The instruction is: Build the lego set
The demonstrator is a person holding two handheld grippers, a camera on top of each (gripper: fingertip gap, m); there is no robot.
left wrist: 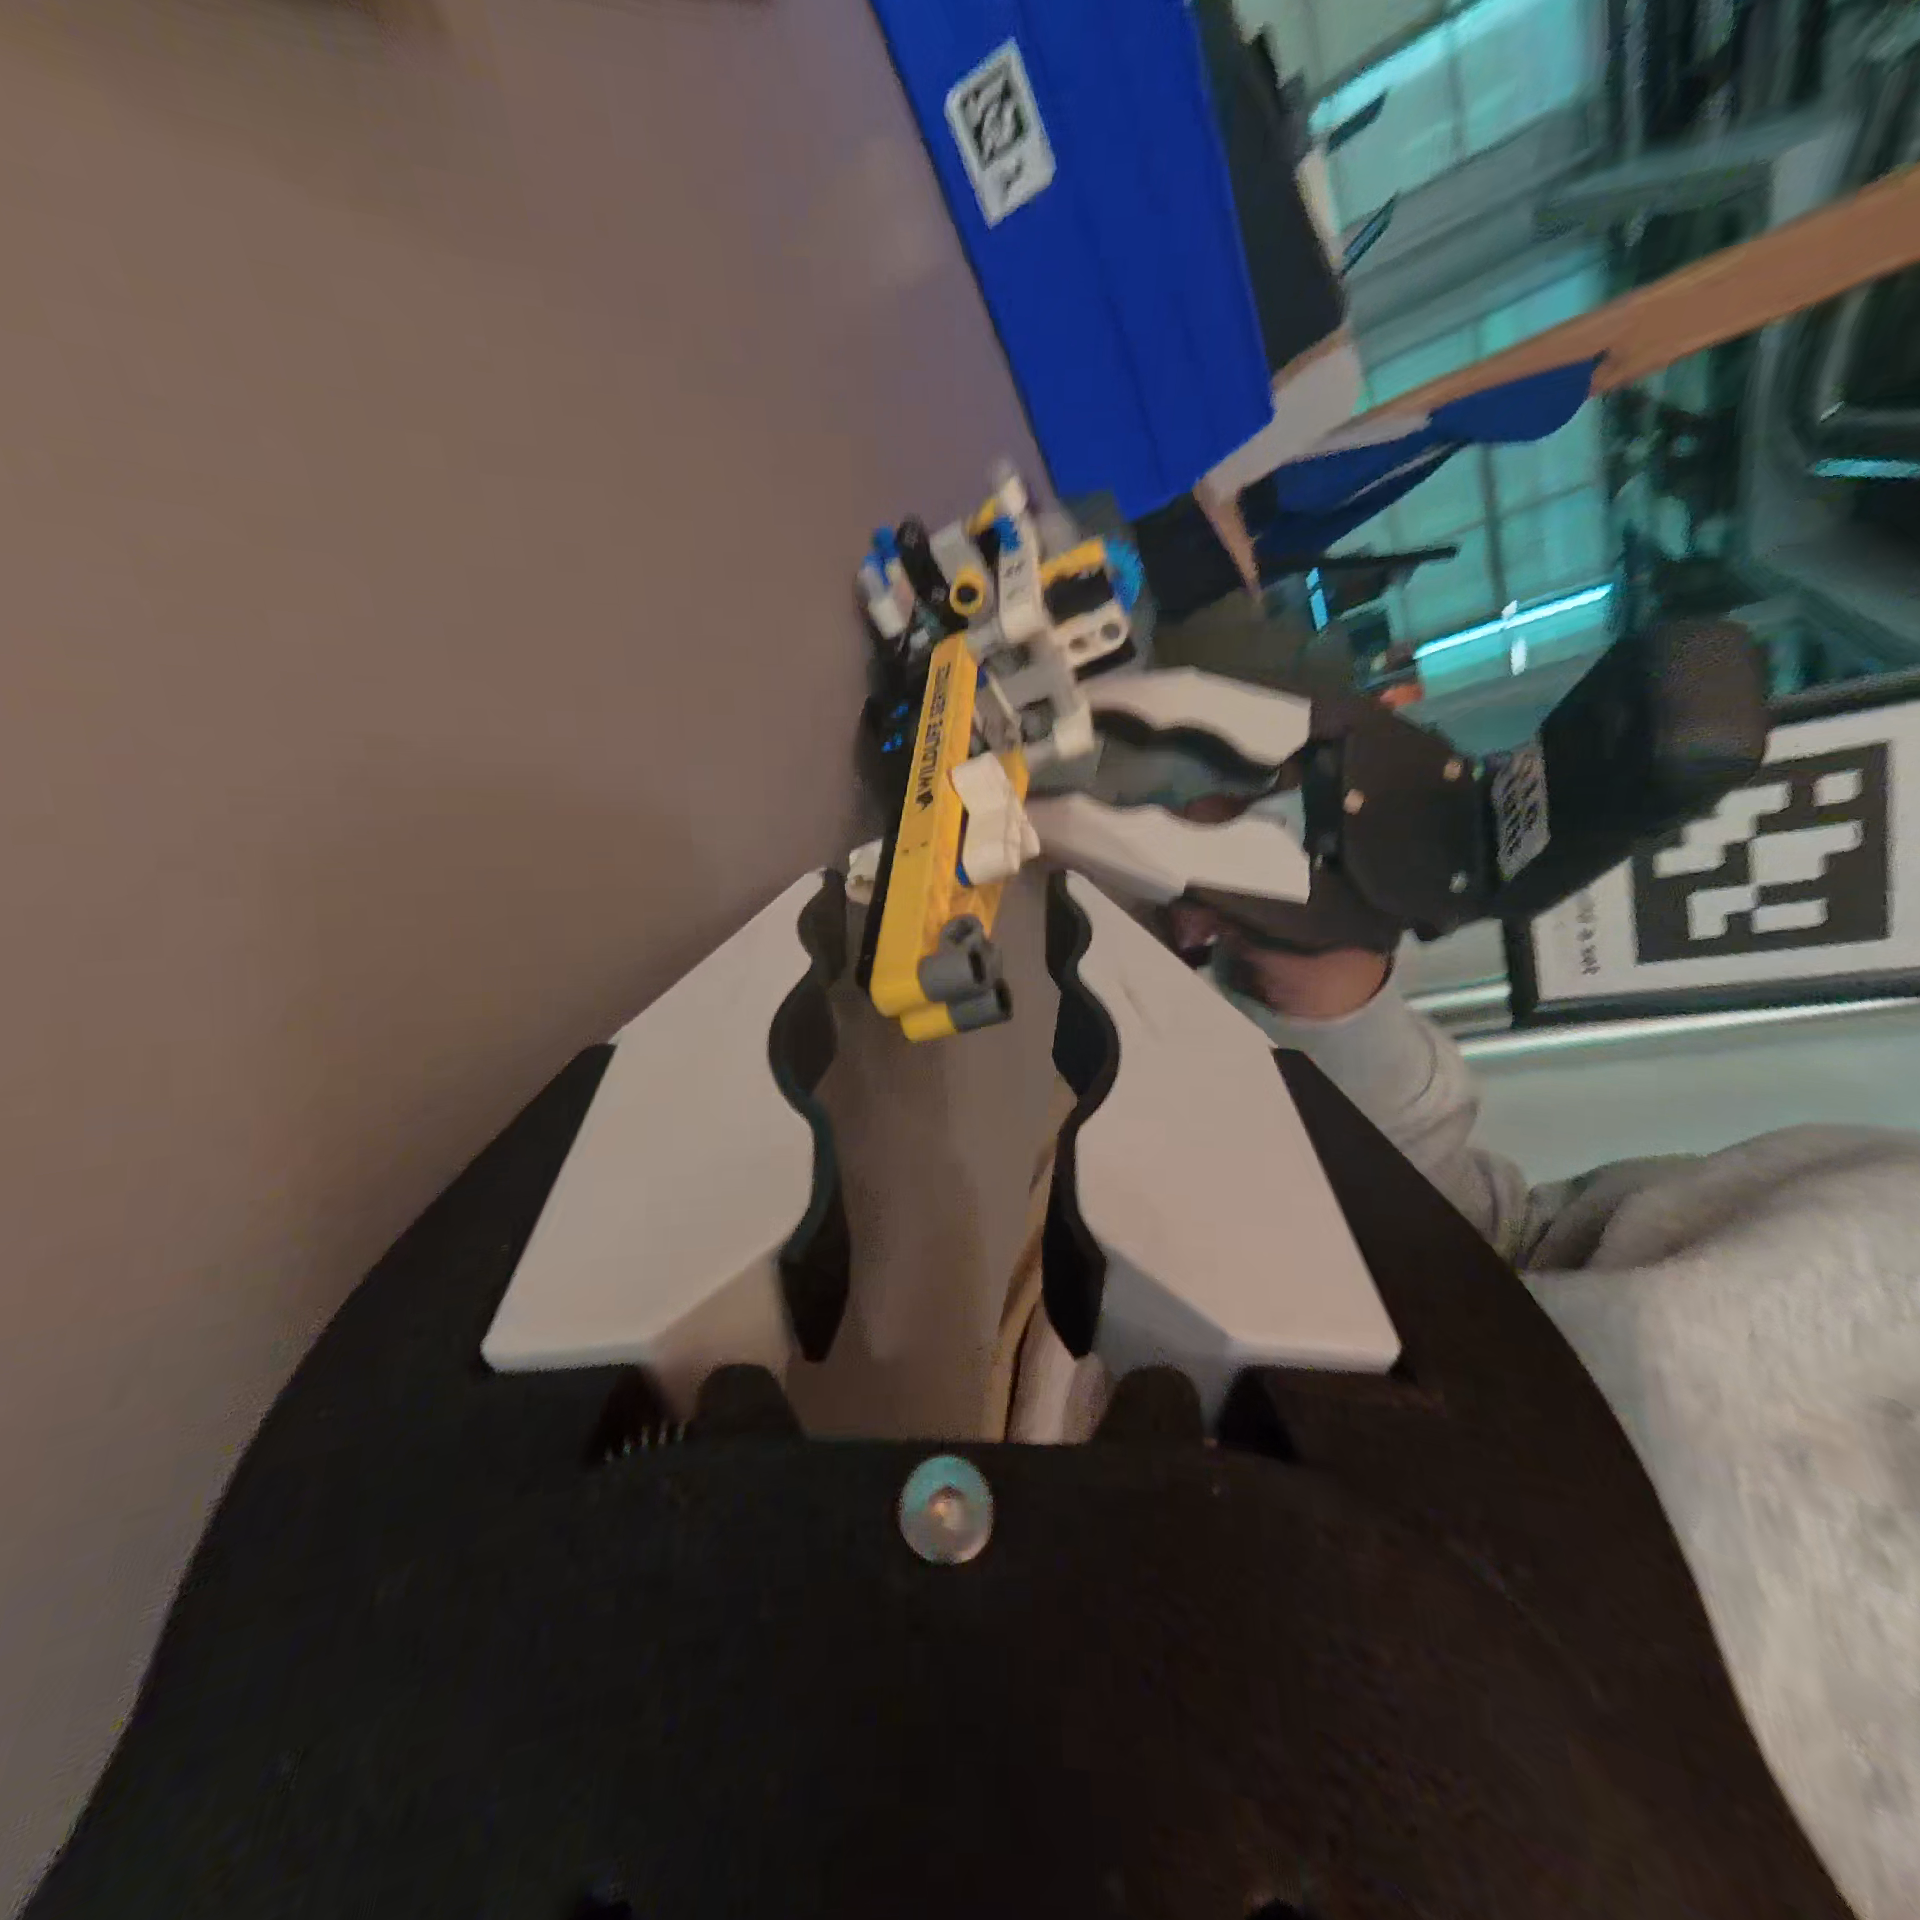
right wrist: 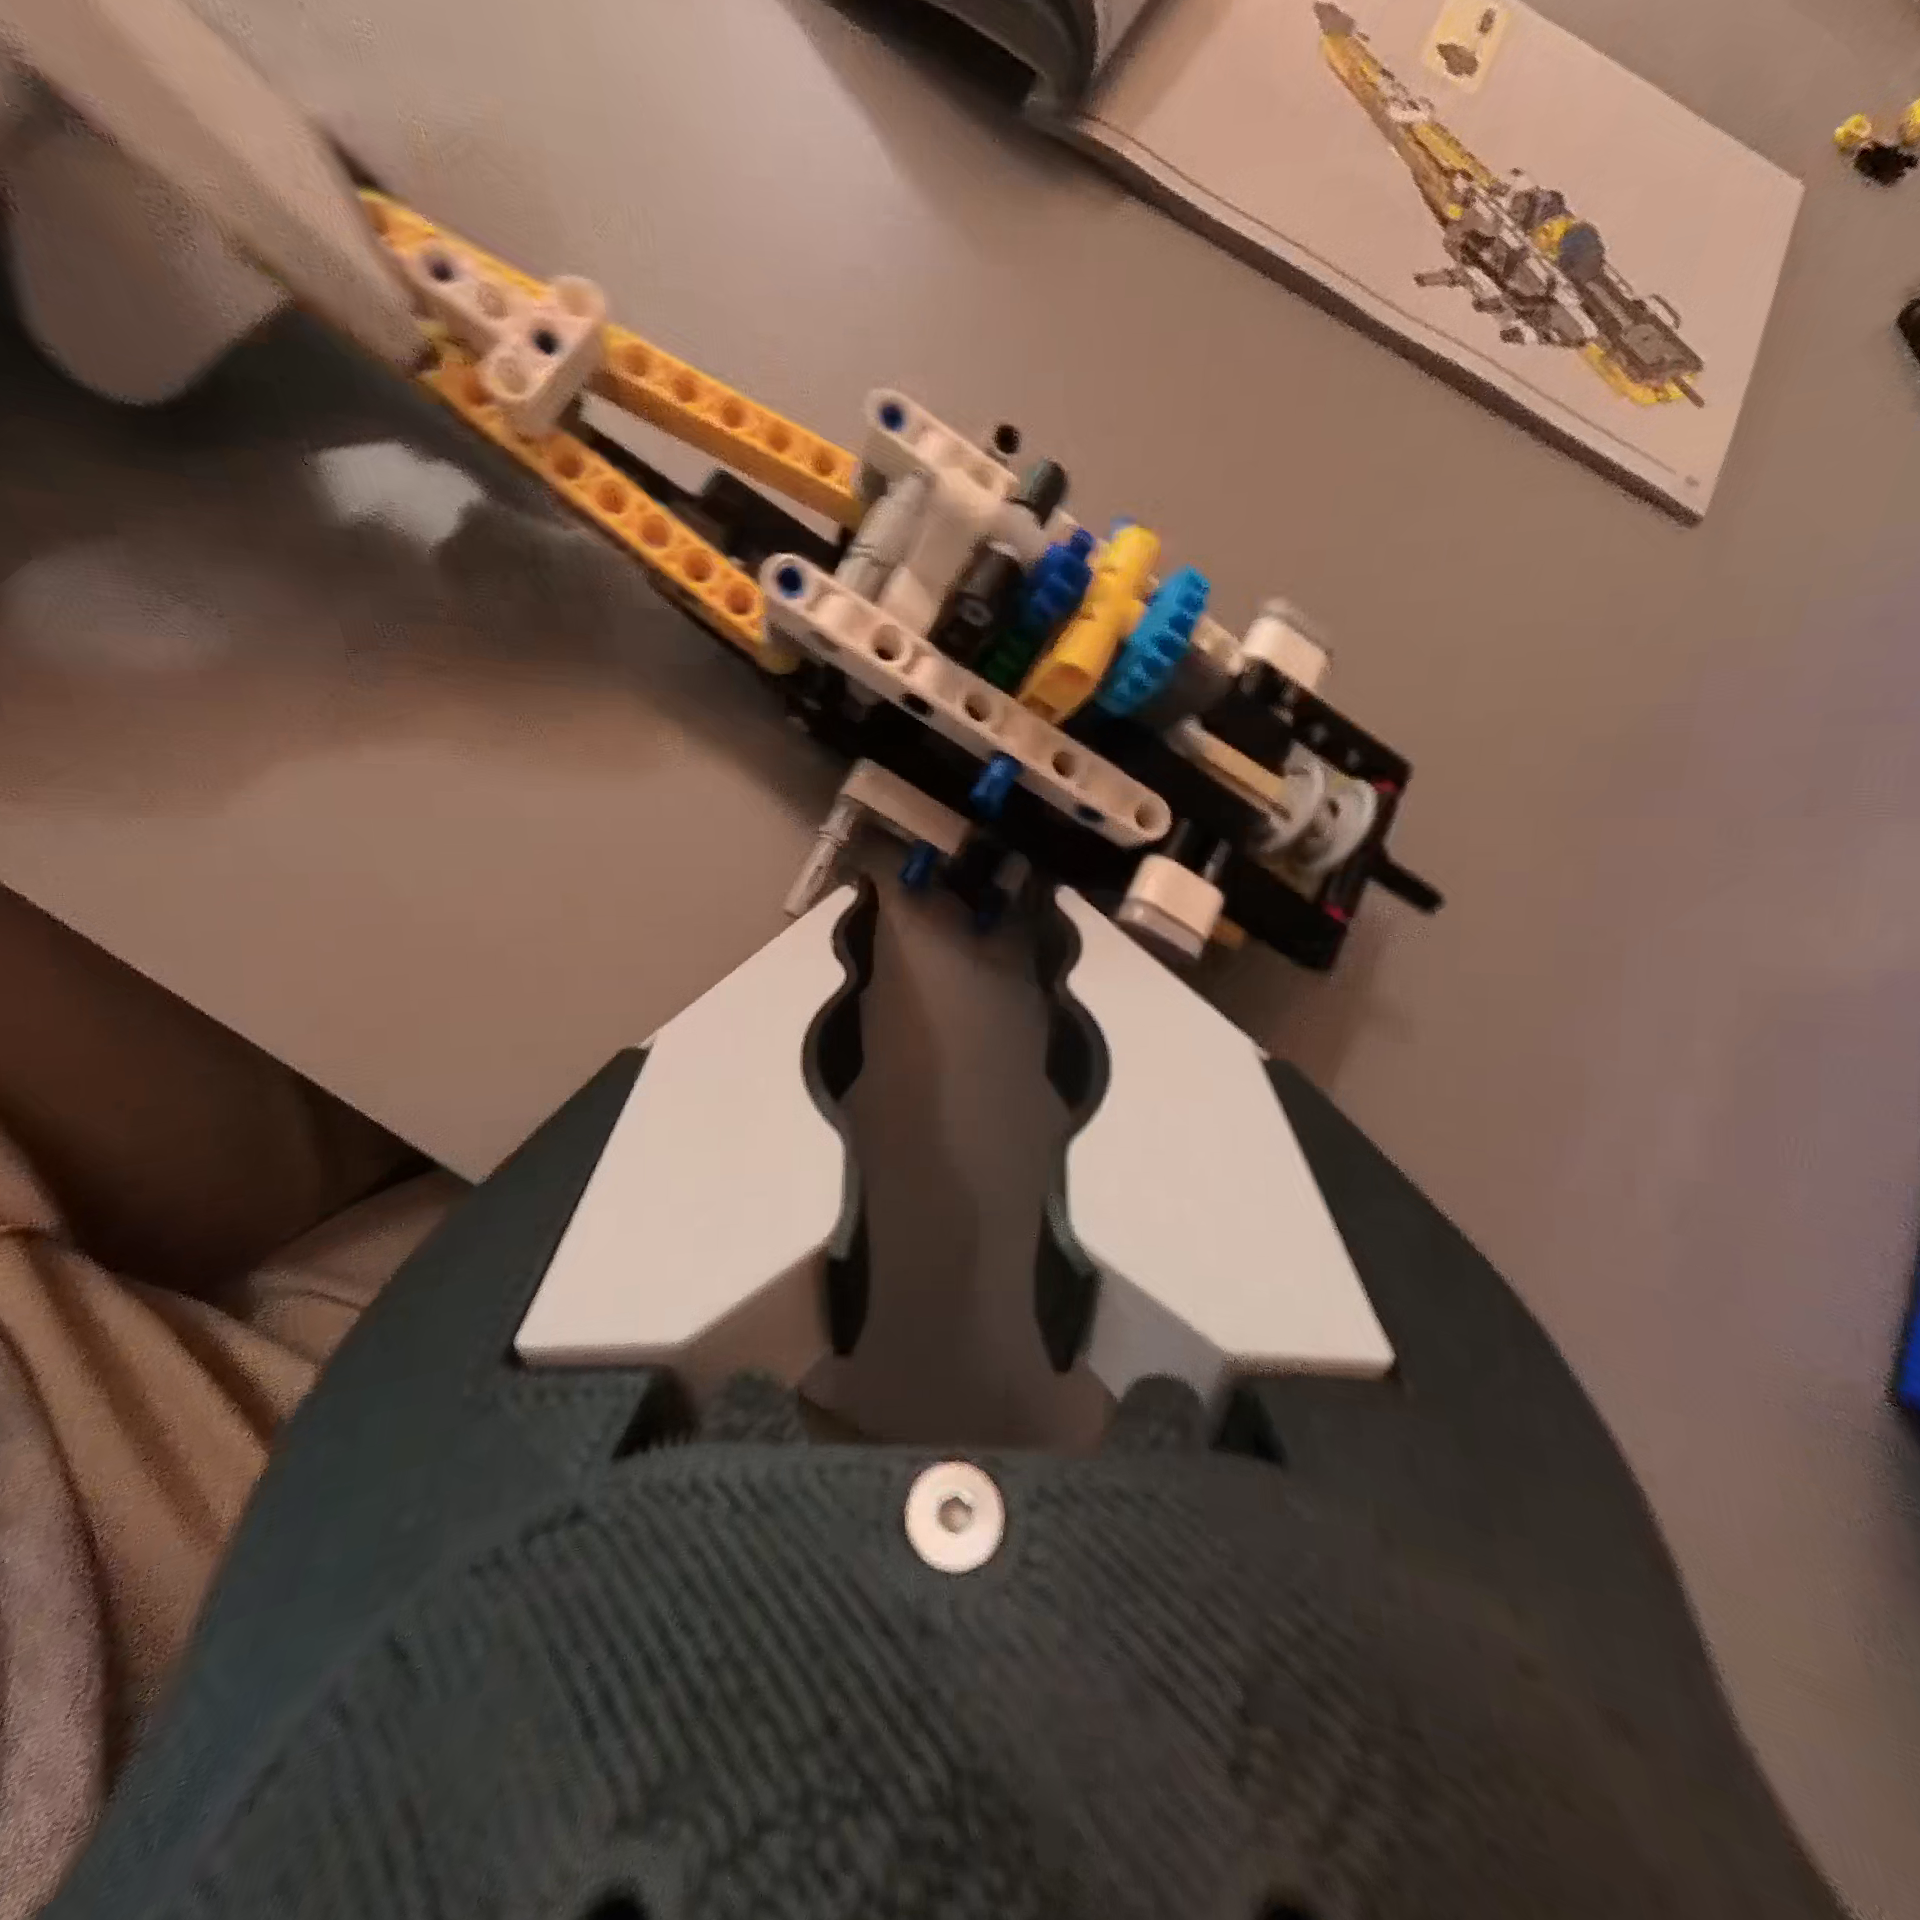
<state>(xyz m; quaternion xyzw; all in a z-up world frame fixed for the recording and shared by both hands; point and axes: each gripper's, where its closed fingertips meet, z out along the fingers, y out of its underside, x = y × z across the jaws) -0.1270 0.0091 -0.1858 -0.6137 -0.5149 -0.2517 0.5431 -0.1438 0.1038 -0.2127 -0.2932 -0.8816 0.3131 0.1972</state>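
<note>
The lego model lies on the grey table, a long build with two yellow holed beams running out from a core of white beams, black frame pieces and a row of gears in dark blue, yellow and light blue. At the far tip of the yellow beams sits a white angled connector, and the left gripper's pale finger reaches that end, blurred and large in the right wrist view.

The right gripper points at the model's near side, its jaws parted with grey table showing between them; the fingertips are at the white and blue pins under the model's core, and whether they touch cannot be told.

In the left wrist view the model is seen end on, its yellow beam end with two grey pin holes standing between the tips of the left gripper, whose jaws are spread wider than the beam. The right gripper comes at the model from the right, held by a hand in a pale sleeve.

Beyond the model, away from the right gripper, an open instruction booklet lies on the table, and a few loose pieces lie past the booklet. Behind the model in the left wrist view stands a blue box
</note>
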